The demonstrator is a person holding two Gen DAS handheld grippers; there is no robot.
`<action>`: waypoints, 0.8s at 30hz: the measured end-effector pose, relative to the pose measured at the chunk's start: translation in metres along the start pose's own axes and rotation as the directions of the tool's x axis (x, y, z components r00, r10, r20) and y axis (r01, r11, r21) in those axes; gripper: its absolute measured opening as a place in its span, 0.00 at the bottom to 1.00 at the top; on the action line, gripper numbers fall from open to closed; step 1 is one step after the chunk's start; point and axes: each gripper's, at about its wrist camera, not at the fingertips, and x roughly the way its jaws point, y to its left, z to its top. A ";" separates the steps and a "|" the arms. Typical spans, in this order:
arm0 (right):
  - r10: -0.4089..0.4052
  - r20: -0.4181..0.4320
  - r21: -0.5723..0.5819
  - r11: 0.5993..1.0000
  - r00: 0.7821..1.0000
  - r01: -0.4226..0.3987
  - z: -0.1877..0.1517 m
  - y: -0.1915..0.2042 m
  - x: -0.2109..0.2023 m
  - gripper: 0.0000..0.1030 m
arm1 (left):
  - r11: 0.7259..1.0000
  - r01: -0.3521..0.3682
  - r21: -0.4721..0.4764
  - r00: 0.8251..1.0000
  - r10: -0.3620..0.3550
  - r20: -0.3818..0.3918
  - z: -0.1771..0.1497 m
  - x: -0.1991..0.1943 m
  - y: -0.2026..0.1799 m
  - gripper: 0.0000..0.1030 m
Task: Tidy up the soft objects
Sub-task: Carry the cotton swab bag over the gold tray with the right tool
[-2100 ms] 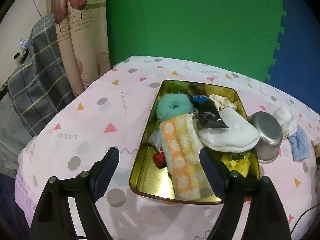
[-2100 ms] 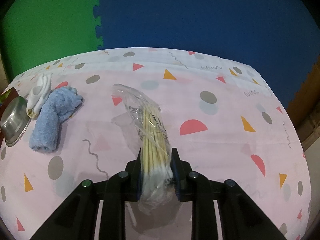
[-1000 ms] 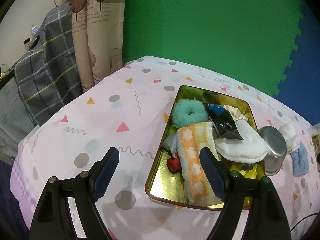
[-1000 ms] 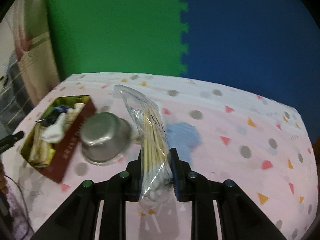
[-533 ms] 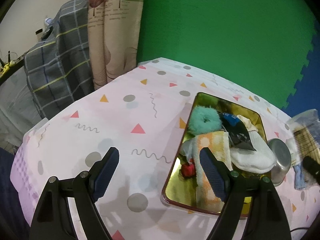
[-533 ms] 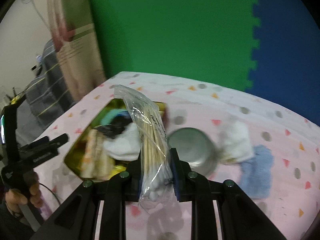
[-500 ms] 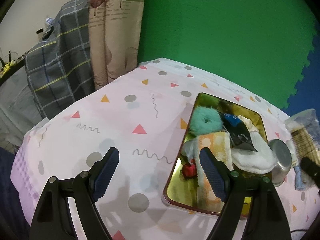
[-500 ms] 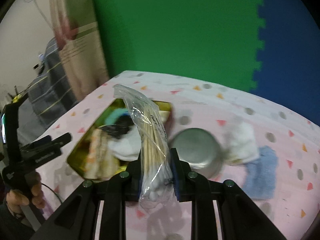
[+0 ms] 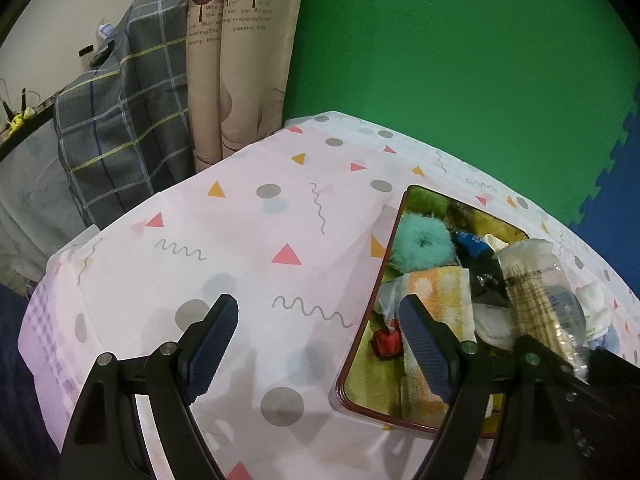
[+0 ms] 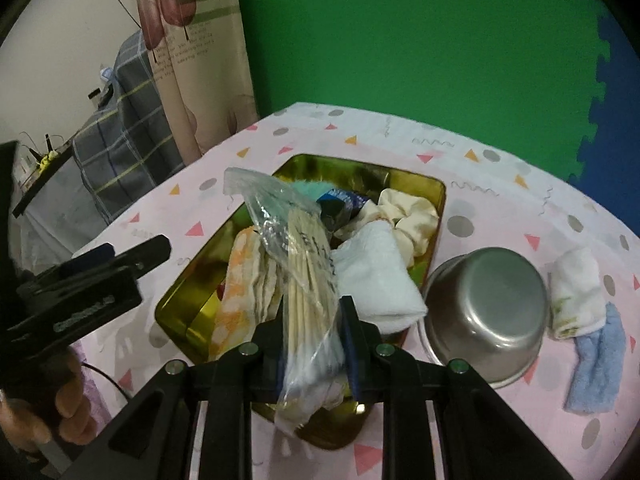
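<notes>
Your right gripper (image 10: 312, 340) is clamped on the bag of cotton swabs (image 10: 304, 280), low in the centre of the right wrist view, held over the gold tin (image 10: 436, 196). The bag looks light, its film slippery and crinkly, the sticks thin and bendable, so grip across the bundle, not the loose film. Your left gripper (image 9: 320, 344) stands wide apart and empty, at the lower centre of its own view.
</notes>
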 end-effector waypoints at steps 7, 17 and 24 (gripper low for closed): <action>-0.023 0.000 -0.023 0.999 1.000 0.023 0.009 0.003 0.020 0.22 | 1.000 0.003 -0.004 1.000 -0.003 -0.002 0.000 0.001 0.000 0.78; -0.018 0.012 -0.022 1.000 1.000 0.018 0.011 0.005 0.015 0.36 | 1.000 0.003 -0.012 1.000 -0.003 0.008 0.001 0.000 -0.001 0.78; -0.001 0.042 -0.019 1.000 0.999 0.002 0.008 0.006 -0.004 0.49 | 1.000 0.003 -0.016 1.000 -0.003 0.017 0.001 -0.002 0.000 0.78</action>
